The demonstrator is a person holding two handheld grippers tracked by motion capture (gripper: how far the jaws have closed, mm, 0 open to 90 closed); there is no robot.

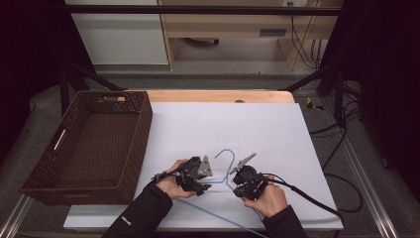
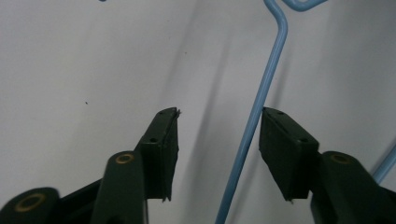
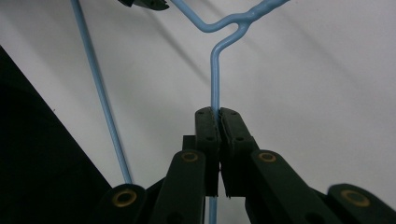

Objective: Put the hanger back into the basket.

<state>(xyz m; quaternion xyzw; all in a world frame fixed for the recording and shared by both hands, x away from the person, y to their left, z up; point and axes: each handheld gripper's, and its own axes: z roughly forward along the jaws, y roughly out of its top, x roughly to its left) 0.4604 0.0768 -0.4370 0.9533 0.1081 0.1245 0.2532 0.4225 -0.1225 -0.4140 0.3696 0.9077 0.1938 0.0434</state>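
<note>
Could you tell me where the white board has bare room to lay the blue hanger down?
The white board is free beyond the hanger, toward the far wooden edge, and right of the right gripper. It is crowded near the front edge around both grippers; the wicker basket borders the left.

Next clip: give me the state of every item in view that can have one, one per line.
Blue wire hanger: lying on the white sheet, hook pointing away from the person.
Right gripper: shut on the hanger's wire.
Left gripper: open, hanger wire between the jaws, close against one pad; the other pad stands apart.
Brown wicker basket: upright, nothing inside, at the sheet's left edge.
</note>
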